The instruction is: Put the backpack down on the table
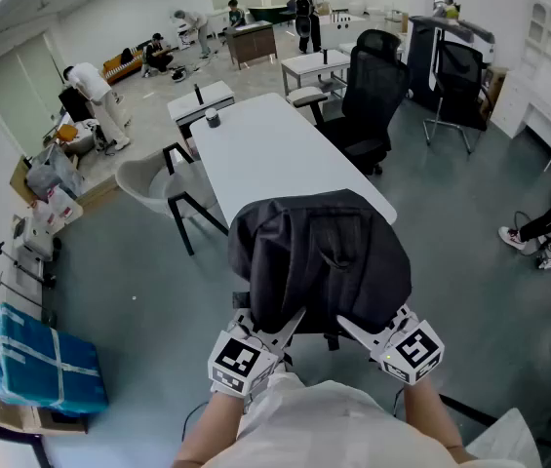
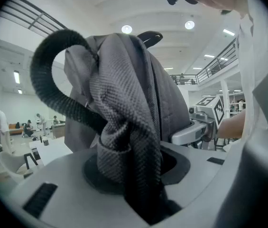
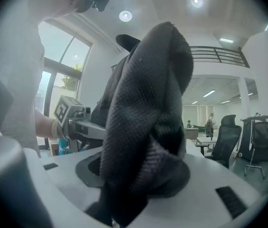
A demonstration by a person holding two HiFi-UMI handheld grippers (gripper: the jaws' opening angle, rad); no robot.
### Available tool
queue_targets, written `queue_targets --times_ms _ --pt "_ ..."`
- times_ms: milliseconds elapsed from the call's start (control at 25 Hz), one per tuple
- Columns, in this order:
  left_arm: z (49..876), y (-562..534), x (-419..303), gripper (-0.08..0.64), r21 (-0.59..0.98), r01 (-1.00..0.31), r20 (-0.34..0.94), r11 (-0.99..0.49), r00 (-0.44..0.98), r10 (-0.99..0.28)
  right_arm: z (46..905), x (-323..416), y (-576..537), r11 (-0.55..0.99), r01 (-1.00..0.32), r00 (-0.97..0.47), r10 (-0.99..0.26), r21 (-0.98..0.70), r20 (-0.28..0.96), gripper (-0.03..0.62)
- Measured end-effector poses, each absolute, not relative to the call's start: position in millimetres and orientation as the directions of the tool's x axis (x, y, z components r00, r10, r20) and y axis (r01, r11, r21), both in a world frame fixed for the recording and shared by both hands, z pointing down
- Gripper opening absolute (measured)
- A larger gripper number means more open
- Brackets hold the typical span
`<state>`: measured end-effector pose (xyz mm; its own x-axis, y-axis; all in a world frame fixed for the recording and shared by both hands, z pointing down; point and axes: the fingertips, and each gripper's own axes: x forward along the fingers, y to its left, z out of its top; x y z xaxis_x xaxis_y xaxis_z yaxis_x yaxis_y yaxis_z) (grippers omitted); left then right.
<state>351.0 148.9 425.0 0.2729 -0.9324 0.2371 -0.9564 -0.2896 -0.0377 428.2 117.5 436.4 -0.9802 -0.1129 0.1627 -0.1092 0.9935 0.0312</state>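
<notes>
A dark grey backpack point(image 1: 319, 261) hangs in the air over the near end of a long white table point(image 1: 255, 144). My left gripper point(image 1: 290, 322) is shut on the bag's lower left fabric, and my right gripper point(image 1: 351, 328) is shut on its lower right. In the left gripper view the woven fabric point(image 2: 124, 89) fills the gap between the jaws of the left gripper point(image 2: 134, 175), and a padded strap point(image 2: 53, 80) loops off to the left. In the right gripper view a bunched fold of the backpack point(image 3: 148, 103) is pinched in the right gripper point(image 3: 138, 175). Each gripper view shows the other gripper beside the bag.
A small dark cup point(image 1: 213, 117) stands at the table's far end. Black office chairs point(image 1: 373, 96) stand to the table's right, a white chair point(image 1: 148, 178) to its left. A blue bundle point(image 1: 41, 364) lies on the floor at the left. People work at the back of the room.
</notes>
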Motion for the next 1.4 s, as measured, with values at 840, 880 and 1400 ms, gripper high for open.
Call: queue_targets --times_ms 840,880,1400 --pt "428.4 166.5 350.7 0.161 -0.027 -0.954 0.225 -0.297 0.284 -0.932 438.3 428.7 135.1 0.993 -0.113 -0.979 -0.114 0.02 0.17 0.216" --pt "429.1 167.6 350.2 0.161 -0.025 -0.955 0.225 -0.296 0.283 -0.932 438.8 428.1 136.2 0.994 -0.111 -0.979 -0.113 0.019 0.17 0.216" --pt "433.7 175.0 344.1 0.161 -0.015 -0.959 0.232 -0.284 0.273 -0.934 443.2 422.1 142.7 0.995 -0.096 -0.979 -0.096 0.009 0.182 0.216"
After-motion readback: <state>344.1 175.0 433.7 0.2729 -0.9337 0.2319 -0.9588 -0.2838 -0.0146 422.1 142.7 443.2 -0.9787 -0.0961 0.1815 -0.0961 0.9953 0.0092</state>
